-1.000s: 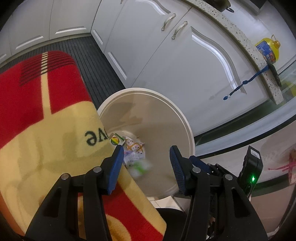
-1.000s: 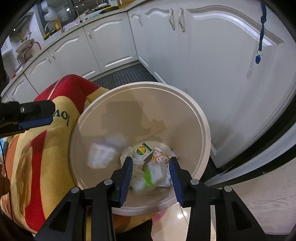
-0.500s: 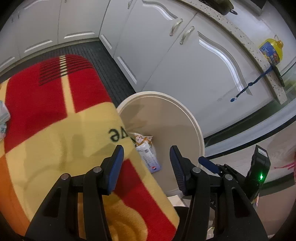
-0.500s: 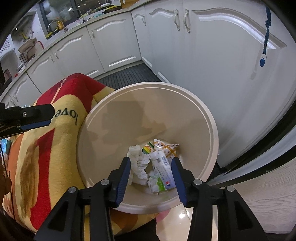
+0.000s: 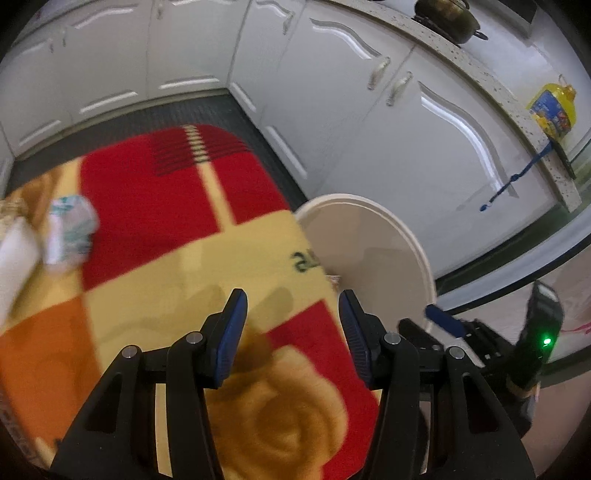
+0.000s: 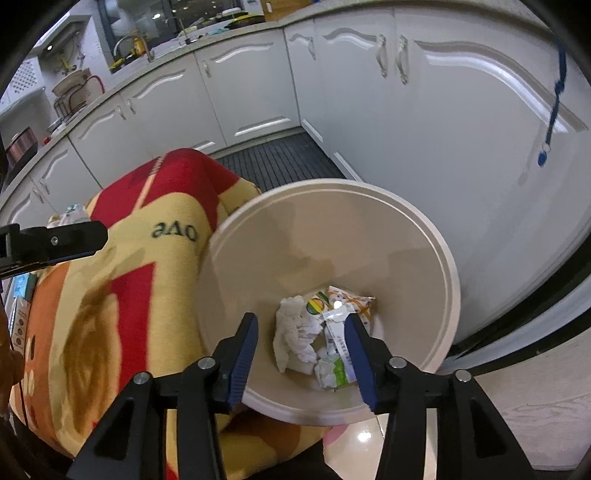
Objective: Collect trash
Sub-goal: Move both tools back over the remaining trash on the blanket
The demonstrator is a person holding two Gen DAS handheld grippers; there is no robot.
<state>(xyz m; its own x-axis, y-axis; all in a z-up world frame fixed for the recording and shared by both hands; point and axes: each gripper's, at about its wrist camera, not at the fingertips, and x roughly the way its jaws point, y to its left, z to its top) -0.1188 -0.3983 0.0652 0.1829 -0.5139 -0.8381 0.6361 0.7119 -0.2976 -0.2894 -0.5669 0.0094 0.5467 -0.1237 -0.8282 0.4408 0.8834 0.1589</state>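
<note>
A beige round bin (image 6: 406, 206) stands beside a red and yellow blanket (image 6: 110, 295). On its bottom lie a crumpled tissue (image 6: 295, 332), snack wrappers (image 6: 347, 304) and a green-and-white packet (image 6: 338, 363). My right gripper (image 6: 301, 350) hovers above the bin's near rim; its jaws are opening and nothing is between them. My left gripper (image 5: 291, 328) hangs open and empty over the blanket (image 5: 184, 266), left of the bin (image 5: 373, 229). Blurred white packets (image 5: 70, 229) lie on the blanket's left side. The left gripper's finger (image 6: 55, 240) shows at the right wrist view's left edge.
White cabinets (image 6: 443, 110) wrap around behind and right of the bin. A dark ribbed mat (image 5: 122, 122) covers the floor in the corner. A blue lanyard (image 5: 517, 181) hangs from the counter, near a yellow oil bottle (image 5: 554, 107) and a pot (image 5: 447, 18).
The green-and-white packet dropped from between the right fingers to the bin's bottom, and those jaws widened. The left gripper swung left from the bin to over the blanket.
</note>
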